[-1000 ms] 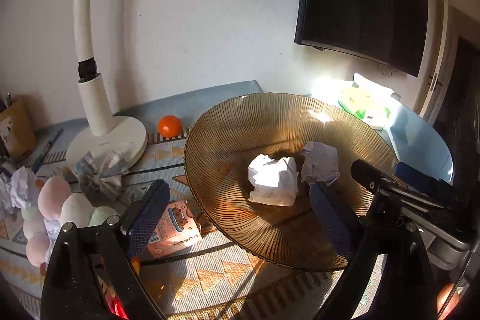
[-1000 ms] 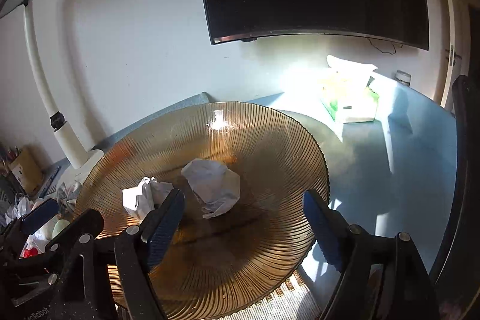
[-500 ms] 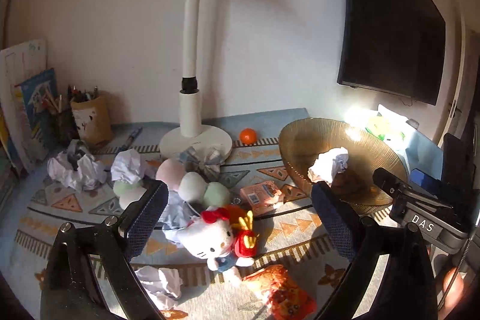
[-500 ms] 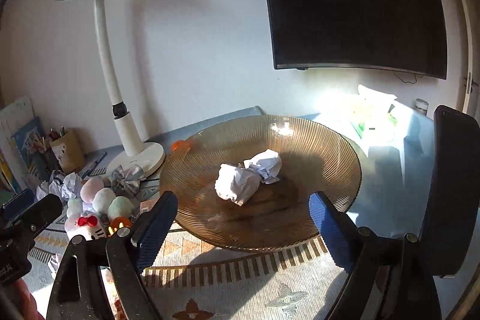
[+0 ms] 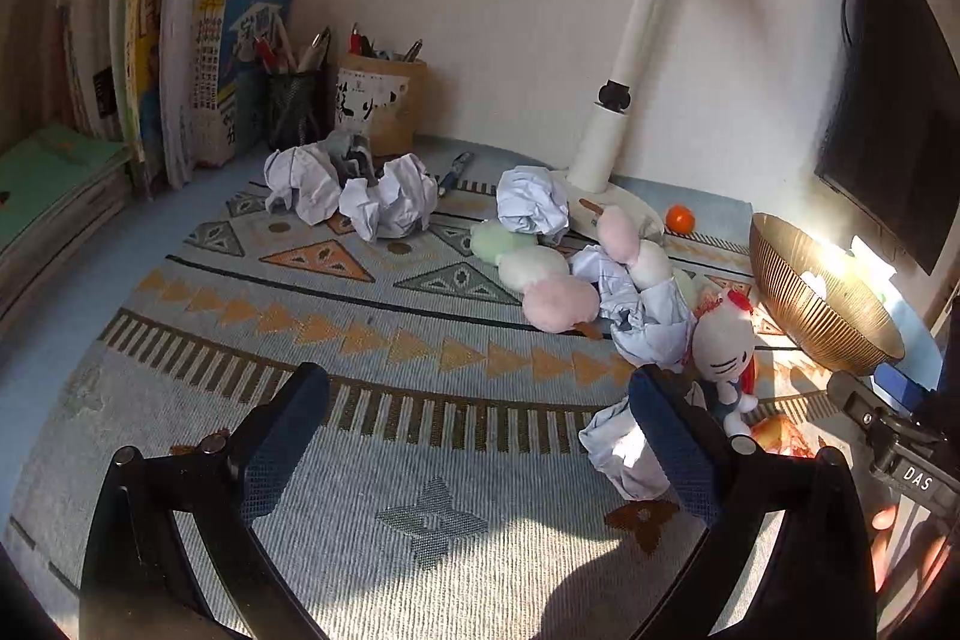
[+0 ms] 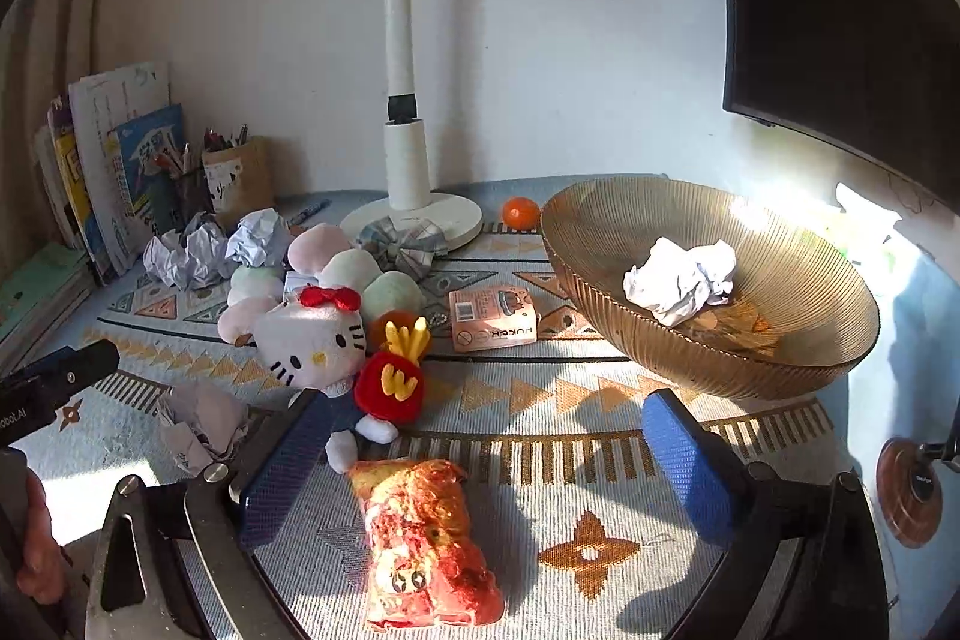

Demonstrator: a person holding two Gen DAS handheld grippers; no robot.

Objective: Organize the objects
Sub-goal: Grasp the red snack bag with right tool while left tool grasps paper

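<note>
the rug (image 6: 600,400) is pale blue-grey with orange triangles, dark stripes and an orange flower motif, and on it the amber ribbed glass bowl (image 6: 606,274) holds white crumpled paper (image 6: 681,280). the hello kitty plush (image 6: 312,334) is white with a red bow, beside a red fries pouch (image 6: 390,382) marked with a yellow w. pastel pink, green and white plush balls (image 5: 540,274) lie near a small orange ball (image 5: 680,218).

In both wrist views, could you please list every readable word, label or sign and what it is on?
"DAS": right tool.
"obot.AI", cut off by the frame edge: left tool.
"W": red fries pouch on the Hello Kitty plush.
Pink box: upside-down print, unreadable.
Books, paper pen cup: blurred.
</note>
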